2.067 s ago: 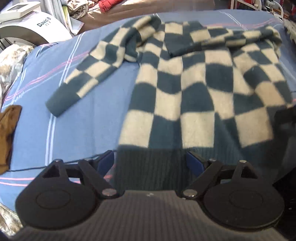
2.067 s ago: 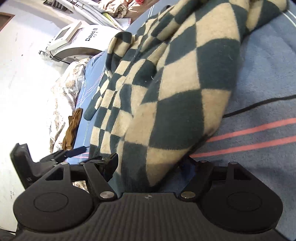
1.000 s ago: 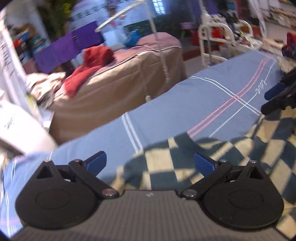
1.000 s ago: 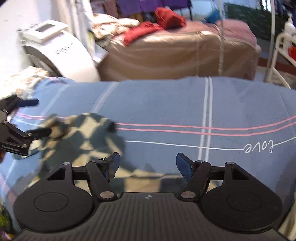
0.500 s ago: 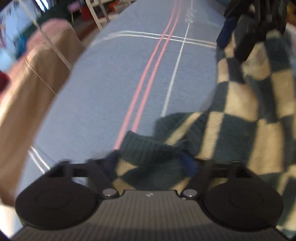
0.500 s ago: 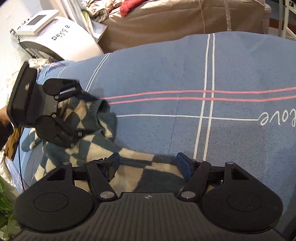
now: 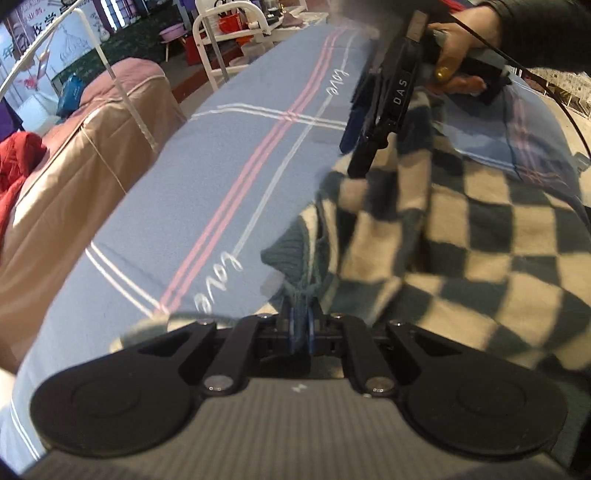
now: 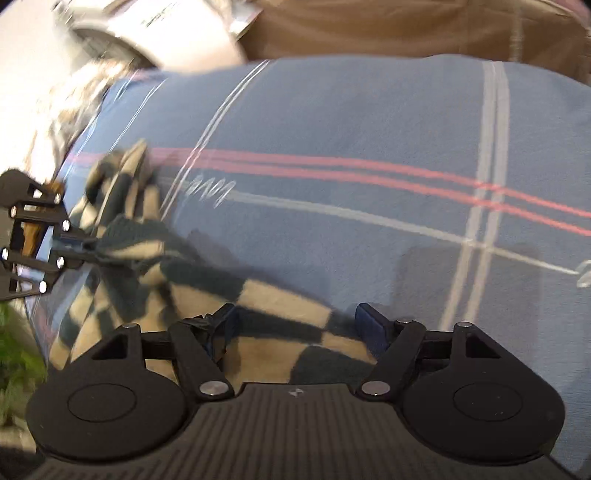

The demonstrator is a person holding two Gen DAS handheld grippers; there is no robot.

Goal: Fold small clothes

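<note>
A dark-teal and cream checkered sweater [image 7: 461,258] lies bunched on a blue striped bedsheet [image 7: 229,177]. My left gripper [image 7: 301,325] is shut on the sweater's dark ribbed edge [image 7: 288,258]. It shows in the right wrist view [image 8: 79,251] at the far left, pinching the same cloth. My right gripper [image 8: 295,325] is open, with the sweater [image 8: 258,317] lying between its fingers. In the left wrist view it [image 7: 354,147] stands over the far part of the sweater, held by a hand [image 7: 458,44].
A brown-covered bed [image 7: 74,177] with a red garment [image 7: 18,158] stands left of the sheet. White metal racks [image 7: 229,40] stand beyond. A white machine [image 8: 166,33] sits at the sheet's far corner. The sheet carries pink and white stripes [image 8: 369,173].
My left gripper has closed on the sweater's ribbed edge; half a second ago its fingers were apart around it. The right gripper stays open over the sweater. Both views have shifted.
</note>
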